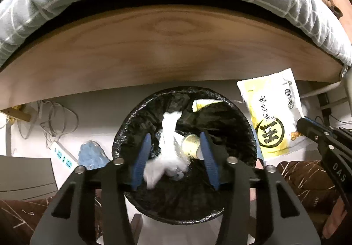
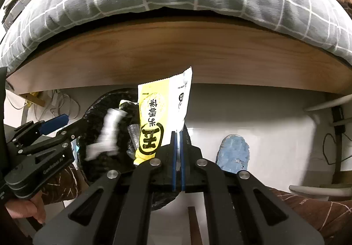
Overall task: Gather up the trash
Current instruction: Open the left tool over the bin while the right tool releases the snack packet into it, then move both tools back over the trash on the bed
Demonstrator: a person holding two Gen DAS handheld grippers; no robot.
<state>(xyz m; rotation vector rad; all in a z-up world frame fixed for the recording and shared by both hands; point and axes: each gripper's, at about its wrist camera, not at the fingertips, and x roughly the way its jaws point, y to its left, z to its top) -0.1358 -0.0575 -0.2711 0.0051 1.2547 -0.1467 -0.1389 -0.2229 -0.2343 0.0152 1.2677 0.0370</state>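
**Fingers: left spread over the bin, right clamped on the wrapper**

The blue fingers of the left gripper are standing apart above the black-lined trash bin. A wad of white tissue is appearing blurred between them, over the bin mouth; whether it is touching either pad cannot be told. A small paper cup is lying inside the bin, beside the right-hand pad.

The right gripper is holding its fingers together on the lower edge of a yellow-and-white snack wrapper. The wrapper is standing upright and is positioned just beside the bin rim, not over the opening.

Judged risks from this position:

- The wrapper is being pinched only at its edge. A quick swing toward the bin is likely to let it slip out and fall onto the white floor.
- An early release is likely to drop the wrapper outside the rim.
- The two grippers are working near each other, so crossing over the bin is risking a collision.
- The light tissue may drift onto the rim rather than settle inside.
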